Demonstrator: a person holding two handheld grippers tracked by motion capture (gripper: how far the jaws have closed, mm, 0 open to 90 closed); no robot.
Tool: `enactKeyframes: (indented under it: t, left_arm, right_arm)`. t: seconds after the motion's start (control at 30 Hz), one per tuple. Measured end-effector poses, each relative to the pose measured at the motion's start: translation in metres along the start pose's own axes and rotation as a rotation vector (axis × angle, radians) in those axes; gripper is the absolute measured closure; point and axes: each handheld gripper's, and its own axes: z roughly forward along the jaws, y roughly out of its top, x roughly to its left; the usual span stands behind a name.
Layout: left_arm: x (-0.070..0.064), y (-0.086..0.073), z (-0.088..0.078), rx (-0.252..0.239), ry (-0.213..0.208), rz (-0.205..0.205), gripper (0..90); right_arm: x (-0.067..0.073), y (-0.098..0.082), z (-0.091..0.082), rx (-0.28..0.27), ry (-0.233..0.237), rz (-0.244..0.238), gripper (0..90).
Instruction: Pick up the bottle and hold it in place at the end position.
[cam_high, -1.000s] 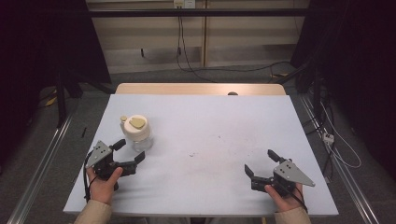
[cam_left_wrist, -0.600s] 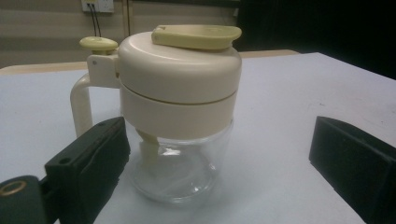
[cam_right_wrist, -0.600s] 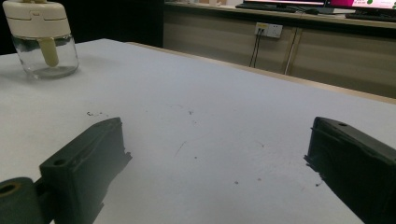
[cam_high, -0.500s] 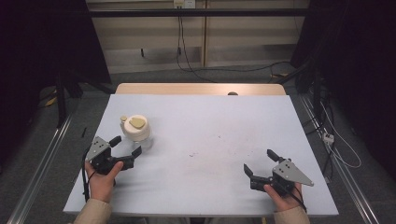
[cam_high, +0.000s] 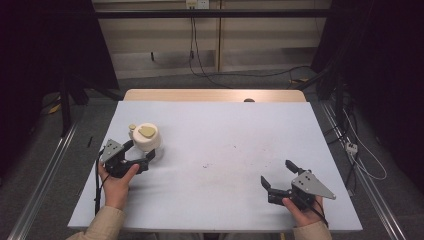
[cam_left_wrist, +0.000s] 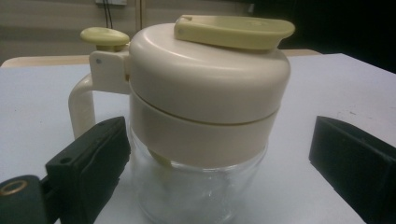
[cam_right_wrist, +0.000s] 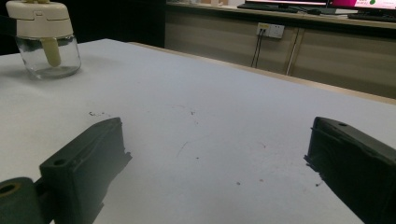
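Jar (cam_left_wrist: 205, 140) between my spread left hand-held gripper (cam_high: 131, 156).
I'd close squarely on its glass, below the cream lid (cam_left_wrist: 210, 79).

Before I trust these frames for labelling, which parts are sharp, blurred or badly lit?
High view: even light on the table, dark surroundings, the jar small but clear. Left gripper view: the jar's cream lid is sharp, its glass base and the near black jaws soft. Right gripper view: dim, table specks readable, the near jaws blurred, the jar far off at top left.
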Motion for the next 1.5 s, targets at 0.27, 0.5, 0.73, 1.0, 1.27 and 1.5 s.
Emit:
enactKeyframes:
  t: [0.27,0.5,0.73,1.0,1.27,1.5]
  left_arm:
    - [0.004,0.002,0.01,-0.006,0.026,0.007,4.7]
    - [0.003,0.004,0.022,0.005,0.035,0.013,4.5]
    - [0.004,0.004,0.031,-0.009,0.042,0.014,4.3]
    - [0.002,0.006,0.043,0.0,0.06,0.003,3.2]
    - [0.001,0.006,0.049,0.003,0.08,0.018,3.6]
    - [0.001,0.005,0.053,-0.001,0.086,0.019,4.7]
  right_arm:
    - [0.0,0.0,0.0,0.002,0.0,-0.007,3.9]
    - [0.0,0.0,0.0,-0.001,0.0,-0.008,4.1]
    - [0.0,0.0,0.0,-0.002,0.003,-0.006,4.2]
    - [0.0,0.001,0.0,-0.003,0.003,-0.005,4.3]
    - [-0.001,0.0,0.0,-0.004,0.003,-0.004,4.3]
    - [0.0,0.0,0.0,-0.003,0.005,-0.004,4.3]
